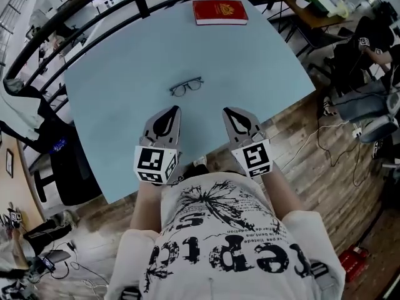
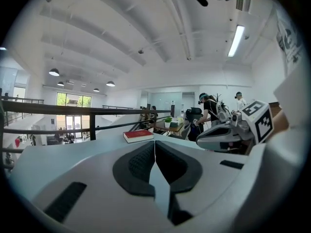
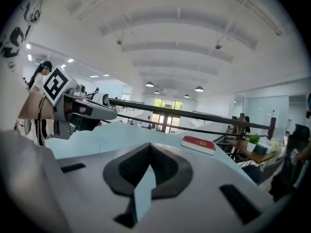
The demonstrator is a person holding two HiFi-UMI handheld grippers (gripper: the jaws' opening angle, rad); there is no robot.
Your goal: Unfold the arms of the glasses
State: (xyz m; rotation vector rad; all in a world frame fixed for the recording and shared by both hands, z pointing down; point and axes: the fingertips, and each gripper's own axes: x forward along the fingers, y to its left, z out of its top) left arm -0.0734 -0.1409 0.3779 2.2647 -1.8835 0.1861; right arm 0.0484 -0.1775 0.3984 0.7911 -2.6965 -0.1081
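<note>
Lying on the blue tabletop, the glasses sit a little ahead of the left gripper and right gripper, whose fingers are pressed together, holding nothing

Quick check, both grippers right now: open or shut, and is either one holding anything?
Left grey two-jaw gripper: shut, holding nothing.
Right grey two-jaw gripper: shut, holding nothing.

glasses: on table | left tongs, right tongs: closed, near glasses | red book: far edge
</note>
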